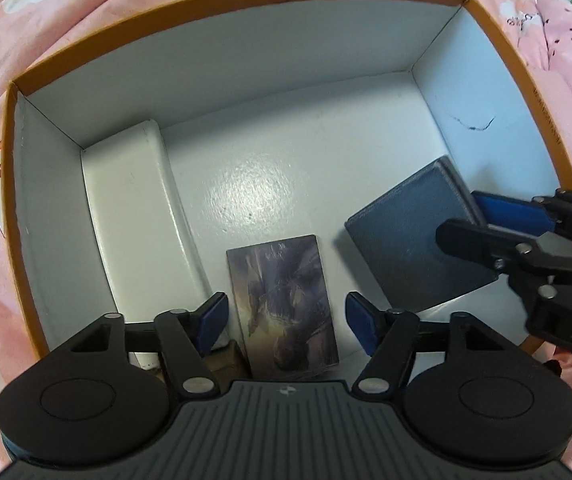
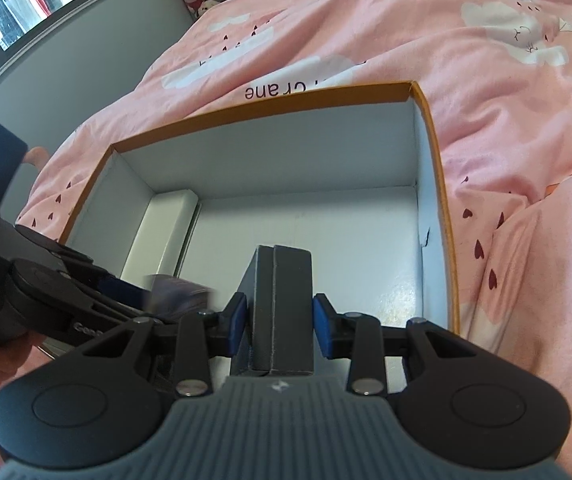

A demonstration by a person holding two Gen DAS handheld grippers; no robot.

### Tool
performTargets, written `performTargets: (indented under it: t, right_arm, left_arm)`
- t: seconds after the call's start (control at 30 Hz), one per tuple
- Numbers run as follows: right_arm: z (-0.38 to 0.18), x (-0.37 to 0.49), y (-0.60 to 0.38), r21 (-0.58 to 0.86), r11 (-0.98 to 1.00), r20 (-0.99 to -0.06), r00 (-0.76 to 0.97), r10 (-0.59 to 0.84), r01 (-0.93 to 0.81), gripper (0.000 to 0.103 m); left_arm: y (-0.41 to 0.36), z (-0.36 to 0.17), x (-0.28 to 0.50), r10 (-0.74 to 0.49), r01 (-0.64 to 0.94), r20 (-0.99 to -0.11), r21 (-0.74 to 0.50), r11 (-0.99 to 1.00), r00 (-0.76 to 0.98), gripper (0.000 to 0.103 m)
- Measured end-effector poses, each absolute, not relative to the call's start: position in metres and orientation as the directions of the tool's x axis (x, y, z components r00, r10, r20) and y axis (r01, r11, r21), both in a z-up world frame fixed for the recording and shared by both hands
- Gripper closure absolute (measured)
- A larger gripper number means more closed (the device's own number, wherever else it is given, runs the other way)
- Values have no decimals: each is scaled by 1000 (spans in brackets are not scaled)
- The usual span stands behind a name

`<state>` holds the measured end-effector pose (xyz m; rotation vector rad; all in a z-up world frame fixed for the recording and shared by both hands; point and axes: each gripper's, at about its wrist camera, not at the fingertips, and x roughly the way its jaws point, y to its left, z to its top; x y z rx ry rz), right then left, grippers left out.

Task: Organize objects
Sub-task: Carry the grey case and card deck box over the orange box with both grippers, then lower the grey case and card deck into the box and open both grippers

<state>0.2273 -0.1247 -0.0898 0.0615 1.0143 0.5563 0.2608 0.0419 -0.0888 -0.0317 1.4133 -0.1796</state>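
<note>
Left wrist view: card (image 1: 286, 300) flat on box (image 1: 222, 4) floor between wide-open, empty left fingers (image 1: 212, 322), long axis running away. Right fingers (image 2: 321, 330) clamped on dark case (image 2: 282, 304), just right of card.

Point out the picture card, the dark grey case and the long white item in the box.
picture card (image 1: 286, 304): left wrist view, middle of its printed face.
dark grey case (image 1: 413, 236): left wrist view, its broad flat side.
long white item (image 1: 134, 208): left wrist view, its top surface.

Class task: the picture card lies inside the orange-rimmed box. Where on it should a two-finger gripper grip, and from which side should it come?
Grip the picture card across its two long edges, coming from straight above. It appears to lie flat on the box floor, so its thin edges are probably the only hold. The left gripper already straddles it, open.
</note>
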Motion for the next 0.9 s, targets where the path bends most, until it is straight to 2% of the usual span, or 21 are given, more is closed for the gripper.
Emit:
performTargets:
  t: [0.1,0.2,0.27,0.33,0.37,0.53,0.67,0.9]
  right_arm:
    - [-94,229,-123,293,865,-798,394,456,-408,65]
    - [-96,230,-121,281,871,-808,391,441,-403,65]
    - [-98,232,-120,288,875,-814,383,438,-388,65]
    - [-102,236,-119,324,873,-816,358,453,-366,65]
    - [-104,236,-118,342,869,-816,346,463,-357,65]
    - [-105,237,-112,369,858,-816,318,483,-357,65]
    - [-112,243,-114,449,831,-813,237,532,-327,65]
    - [-114,247,-115,473,824,-818,192,542,-311,63]
  left_arm:
    - [47,-85,260,-148,89,-975,-135,987,166,20]
    - [54,-74,259,-184,94,-959,-168,981,217,24]
    - [55,-67,258,-180,111,-954,-157,981,240,31]
    - [56,-64,260,-158,118,-951,-130,984,267,32]
    - [58,-63,258,-147,118,-950,-118,986,275,38]
    - [63,-61,258,-134,135,-946,-98,986,294,49]
    - [54,-61,270,-100,157,-945,-53,986,311,56]
    - [43,-62,278,-67,162,-948,-17,987,311,58]
